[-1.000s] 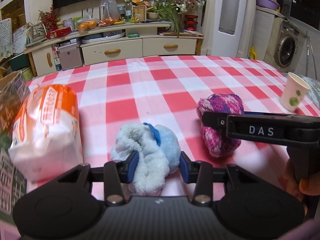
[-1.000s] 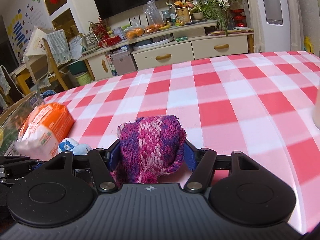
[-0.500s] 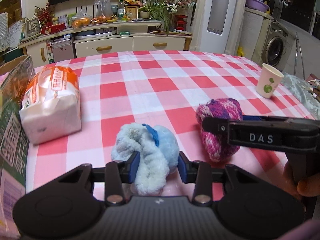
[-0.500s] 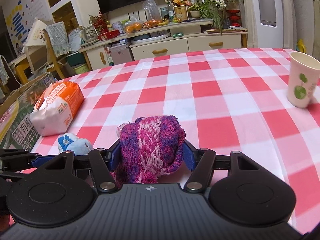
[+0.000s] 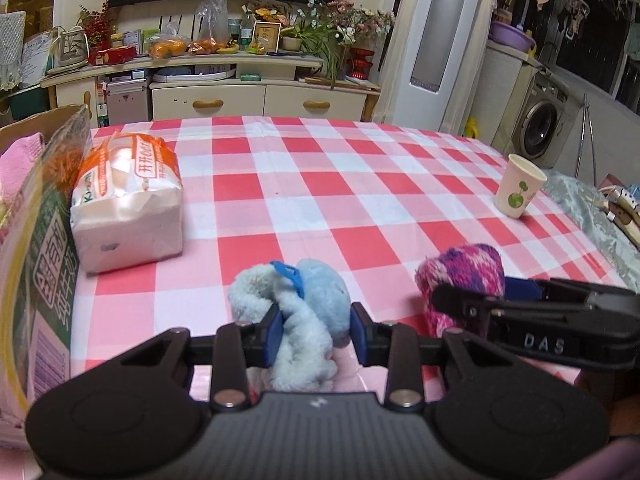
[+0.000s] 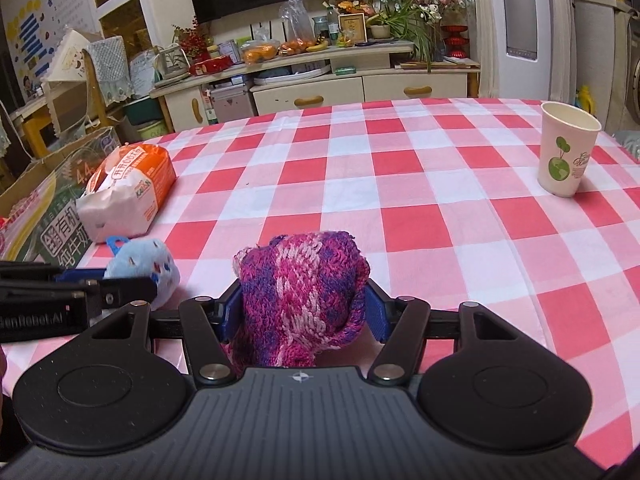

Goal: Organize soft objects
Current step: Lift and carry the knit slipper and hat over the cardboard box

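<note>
My left gripper (image 5: 316,330) is shut on a fluffy light-blue plush toy (image 5: 298,304) with a blue plastic loop, held just over the red-and-white checked tablecloth (image 5: 360,184). Its blue pads squeeze the toy from both sides. To its right, my right gripper (image 6: 302,308) is shut on a pink-and-purple knitted piece (image 6: 302,280), which bulges up between the pads. In the left wrist view the knitted piece (image 5: 464,276) and the right gripper's finger (image 5: 520,308) show at the right. The plush toy (image 6: 144,264) appears at the left of the right wrist view.
An orange-and-white soft pack (image 5: 128,200) lies at the table's left, next to an open cardboard box (image 5: 36,264) with pink cloth inside. A paper cup (image 6: 566,148) stands at the right. A sideboard (image 5: 224,92) lies beyond the far edge.
Both grippers have drawn back toward the table's near edge with their objects, so more of the table, the box and the cup shows. The left pads have squeezed the plush tighter.
</note>
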`<state>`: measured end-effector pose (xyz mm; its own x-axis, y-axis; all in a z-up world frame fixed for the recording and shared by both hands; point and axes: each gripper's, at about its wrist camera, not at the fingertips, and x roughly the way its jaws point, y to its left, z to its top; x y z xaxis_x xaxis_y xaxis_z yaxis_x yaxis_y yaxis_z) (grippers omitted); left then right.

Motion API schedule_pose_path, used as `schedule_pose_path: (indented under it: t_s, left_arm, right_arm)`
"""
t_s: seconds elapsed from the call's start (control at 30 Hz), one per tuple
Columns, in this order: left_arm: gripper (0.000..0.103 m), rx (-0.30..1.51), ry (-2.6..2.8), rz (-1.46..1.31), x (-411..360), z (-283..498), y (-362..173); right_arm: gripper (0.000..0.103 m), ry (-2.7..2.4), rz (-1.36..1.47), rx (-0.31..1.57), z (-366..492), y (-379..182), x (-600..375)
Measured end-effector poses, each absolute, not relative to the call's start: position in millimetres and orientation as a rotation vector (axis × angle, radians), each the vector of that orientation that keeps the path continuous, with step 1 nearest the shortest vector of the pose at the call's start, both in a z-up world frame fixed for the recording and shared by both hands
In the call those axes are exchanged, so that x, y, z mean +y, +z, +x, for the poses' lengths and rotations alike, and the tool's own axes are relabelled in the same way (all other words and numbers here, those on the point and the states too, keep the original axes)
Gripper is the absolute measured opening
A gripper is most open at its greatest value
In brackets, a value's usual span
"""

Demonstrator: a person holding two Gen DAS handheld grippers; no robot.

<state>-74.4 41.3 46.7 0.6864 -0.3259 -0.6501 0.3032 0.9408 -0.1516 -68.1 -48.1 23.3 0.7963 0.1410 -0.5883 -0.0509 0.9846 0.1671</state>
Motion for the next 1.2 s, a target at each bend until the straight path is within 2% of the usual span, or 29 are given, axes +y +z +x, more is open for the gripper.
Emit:
schedule_pose_path:
  t_s: [0.47, 1.2]
  left_arm:
    - [0.033, 0.738, -0.366, -0.141, 68.6, -77.7, 51.9]
    - [0.033, 0.528, -0.274, -0.166, 128.0, -65.1, 129.7]
  right_arm:
    - [0.075, 0.083, 0.102, 0.626, -77.5, 22.8, -28.7]
    - [0.075, 0.184, 0.092, 0.495, -66.9, 92.2, 18.9]
